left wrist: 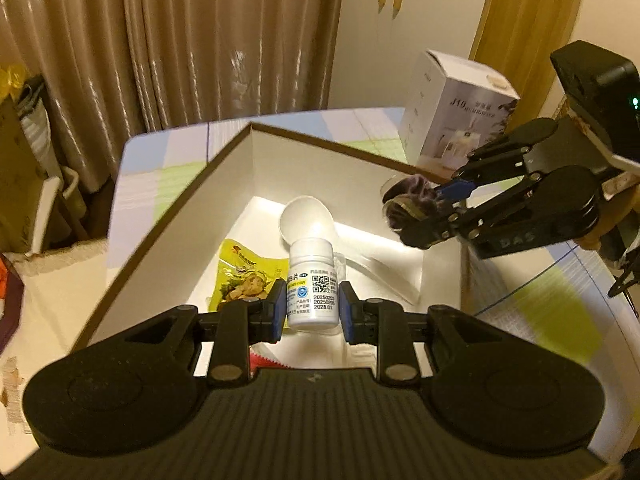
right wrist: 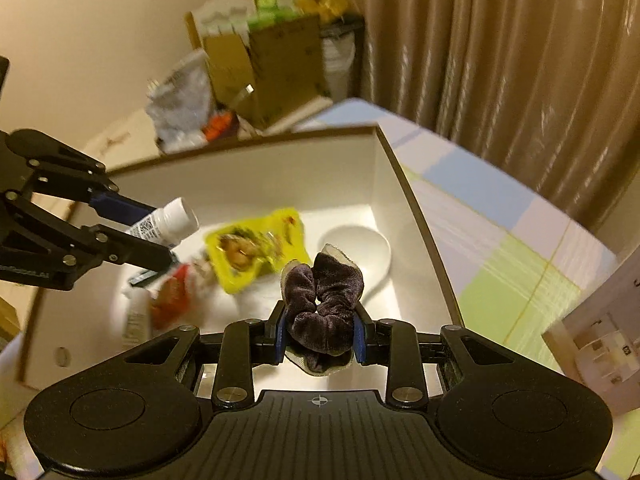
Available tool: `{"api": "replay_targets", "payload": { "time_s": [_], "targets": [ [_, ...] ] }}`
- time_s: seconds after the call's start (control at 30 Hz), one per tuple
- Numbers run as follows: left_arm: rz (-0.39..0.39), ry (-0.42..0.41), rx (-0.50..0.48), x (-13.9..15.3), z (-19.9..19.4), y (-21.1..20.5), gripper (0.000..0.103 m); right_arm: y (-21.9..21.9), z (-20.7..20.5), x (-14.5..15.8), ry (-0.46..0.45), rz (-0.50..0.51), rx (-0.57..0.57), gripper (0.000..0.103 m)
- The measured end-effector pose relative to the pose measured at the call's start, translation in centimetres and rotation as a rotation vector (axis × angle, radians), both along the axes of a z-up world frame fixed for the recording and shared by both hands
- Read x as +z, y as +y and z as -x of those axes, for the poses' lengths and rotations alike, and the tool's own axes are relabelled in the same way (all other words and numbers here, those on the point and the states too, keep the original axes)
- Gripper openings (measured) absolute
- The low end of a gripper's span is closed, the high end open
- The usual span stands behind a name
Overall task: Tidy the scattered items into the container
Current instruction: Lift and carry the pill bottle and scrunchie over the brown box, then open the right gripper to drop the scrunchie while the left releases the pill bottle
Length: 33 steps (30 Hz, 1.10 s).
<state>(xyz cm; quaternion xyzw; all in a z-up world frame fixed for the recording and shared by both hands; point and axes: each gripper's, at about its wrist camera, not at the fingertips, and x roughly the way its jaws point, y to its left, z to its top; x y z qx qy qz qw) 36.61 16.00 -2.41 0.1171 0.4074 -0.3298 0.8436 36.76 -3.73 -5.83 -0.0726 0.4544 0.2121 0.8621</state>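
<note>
- White plastic, a small pill bottle (left wrist: pixel 313 283) with a printed label and a screw cap, sits clamped between the blue pads of my left gripper (left wrist: pixel 313 312), cap pointing away from me; I hold it by the body so the cap leads into the box.
- Below it is the big white cardboard container with brown edges (left wrist: pixel 168 216), and the bottle hangs over its interior, not yet resting on the floor.
- My right gripper (right wrist: pixel 320 334) is closed on a dark purple velvet scrunchie (right wrist: pixel 322 308), the soft fabric bulging out past the pads; it too hovers above the container, near the right wall.
- Already lying inside: a yellow snack packet (right wrist: pixel 258 254), a white plastic scoop with a long handle (left wrist: pixel 308 220), a red-and-white packet (right wrist: pixel 172 292) and what looks like a small tube, though blur leaves that last one uncertain.
- I judge both loads are in place for release; letting go low should keep the bottle from rolling hard against the scoop.
- Outside the container, a white humidifier carton (left wrist: pixel 456 120) stands upright on the pastel checked tablecloth (right wrist: pixel 500 240), just beyond the far wall.
</note>
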Motion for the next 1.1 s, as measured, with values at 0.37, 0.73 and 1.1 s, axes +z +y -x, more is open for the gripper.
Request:
{"api": "replay_targets", "payload": {
  "time_s": [0.37, 0.73, 1.1],
  "targets": [
    [-0.027, 0.085, -0.015, -3.6, -2.4, -1.2, 0.022, 0.2, -2.5, -3.1, 0.132, 0.153, -0.035, 0.034],
    [-0.049, 0.105, -0.005, -4.4, -2.9, -1.2, 0.022, 2.3, -1.1, -3.2, 0.103, 0.198, 0.079, 0.078],
    [-0.095, 0.146, -0.007, -5.2, -2.7, -1.8, 0.022, 1.3, -0.7, -3.3, 0.122, 0.186, 0.070, 0.079]
  ]
}}
